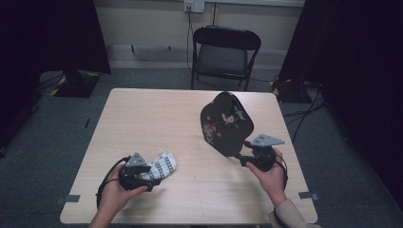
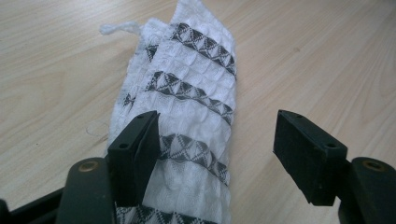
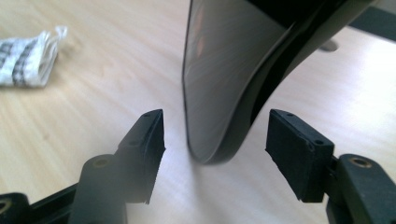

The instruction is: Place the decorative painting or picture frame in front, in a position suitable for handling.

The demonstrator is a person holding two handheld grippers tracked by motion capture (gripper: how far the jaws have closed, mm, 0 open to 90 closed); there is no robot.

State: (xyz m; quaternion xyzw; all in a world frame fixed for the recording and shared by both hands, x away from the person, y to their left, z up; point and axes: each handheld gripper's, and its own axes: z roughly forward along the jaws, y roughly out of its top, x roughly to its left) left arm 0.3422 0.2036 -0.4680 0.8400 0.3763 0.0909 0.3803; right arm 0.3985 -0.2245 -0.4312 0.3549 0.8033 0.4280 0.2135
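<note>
1. The black lacquered tray [image 1: 226, 124] stands on edge at the right half of the table [image 1: 157, 114], tilted, its painted face turned up toward the high camera. In the right gripper view its rim [image 3: 219, 140] sits between the two black jaws, with a gap on each side, so neither pad presses on it.
2. The right gripper [image 1: 241, 154] is at the tray's lower corner, jaws apart around the rim. I judge the step in hand to be taking hold of that rim, so the jaws should go deeper before closing; a bite on the very lip of a glossy curved edge could slip.
3. Close squarely across the rim's thickness, and keep the wrist steady, since the tray looks poised on its edge and may tip or slide.
4. The folded white cloth [image 1: 160, 167] with dark patterned bands lies near the front left of the table, well apart from the tray.
5. The left gripper [image 1: 154, 179] rests over the cloth's near end, jaws wide apart; one finger [image 2: 137, 149] lies on the fabric, the other stands off over bare wood. It grips nothing yet.
6. If the cloth is meant for wiping, the left jaws should straddle the whole folded bundle.
</note>
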